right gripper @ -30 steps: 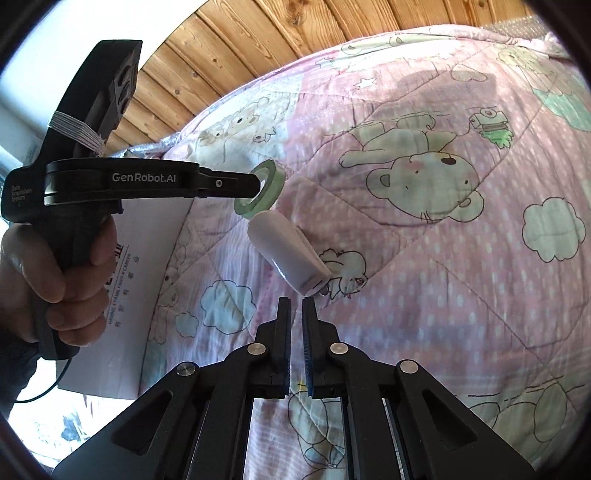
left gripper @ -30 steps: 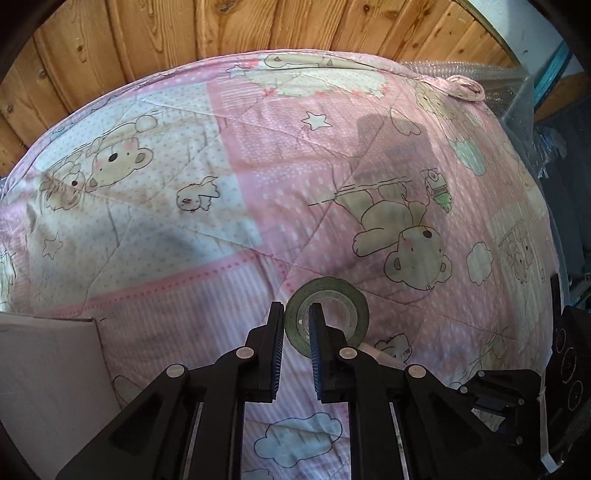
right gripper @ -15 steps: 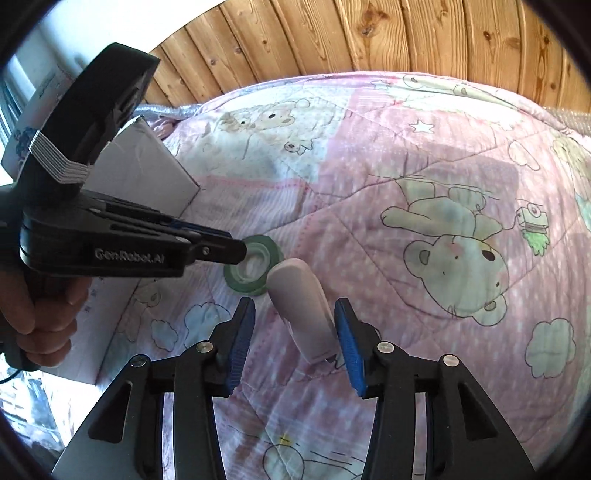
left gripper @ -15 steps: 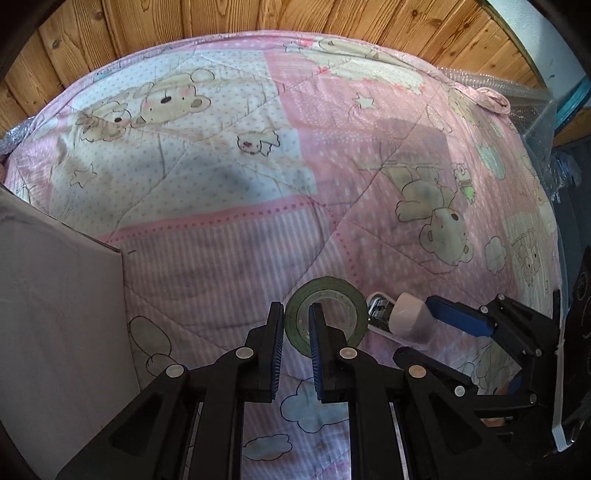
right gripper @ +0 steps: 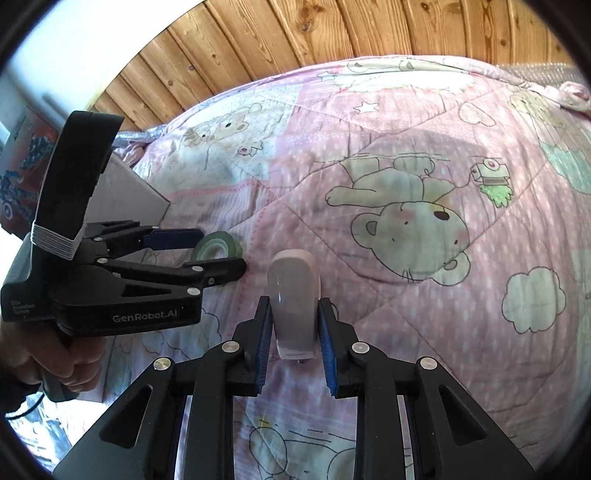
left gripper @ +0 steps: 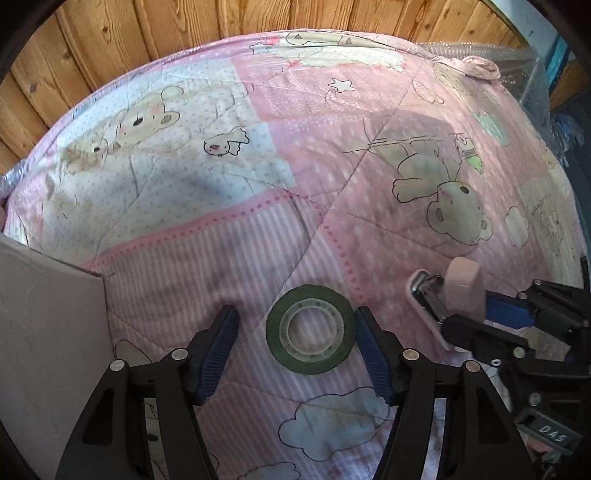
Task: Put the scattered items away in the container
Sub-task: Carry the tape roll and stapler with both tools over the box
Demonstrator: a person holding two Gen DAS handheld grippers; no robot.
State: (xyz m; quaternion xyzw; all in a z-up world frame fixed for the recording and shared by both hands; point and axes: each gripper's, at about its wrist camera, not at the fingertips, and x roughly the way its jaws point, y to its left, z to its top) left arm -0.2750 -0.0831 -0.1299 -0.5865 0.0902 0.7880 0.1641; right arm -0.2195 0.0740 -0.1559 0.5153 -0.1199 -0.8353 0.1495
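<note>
A green tape roll (left gripper: 274, 326) lies flat on the pink bear-print quilt (left gripper: 332, 147). My left gripper (left gripper: 295, 314) stands open around it, one finger on each side, neither touching. In the right wrist view the same tape roll (right gripper: 231, 242) shows between the left gripper's (right gripper: 221, 249) spread fingers. My right gripper (right gripper: 294, 302) is shut on a pink stapler (right gripper: 293, 295), pads pressed on both of its sides. From the left wrist view the stapler (left gripper: 461, 284) is tilted, its metal underside showing, with the right gripper (left gripper: 469, 314) behind it. A white cardboard box (left gripper: 48, 332) stands at the left.
Wooden wall panels (right gripper: 332, 33) run behind the bed. The box's corner (right gripper: 136, 192) sits just behind the left gripper, and a hand (right gripper: 74, 365) grips its handle. Bubble wrap (left gripper: 517, 62) lies at the far right edge. A printed red carton (right gripper: 18, 177) stands beyond the box.
My left gripper has opened and let go of the tape roll, which now lies on the quilt. My right gripper has closed from open onto the stapler.
</note>
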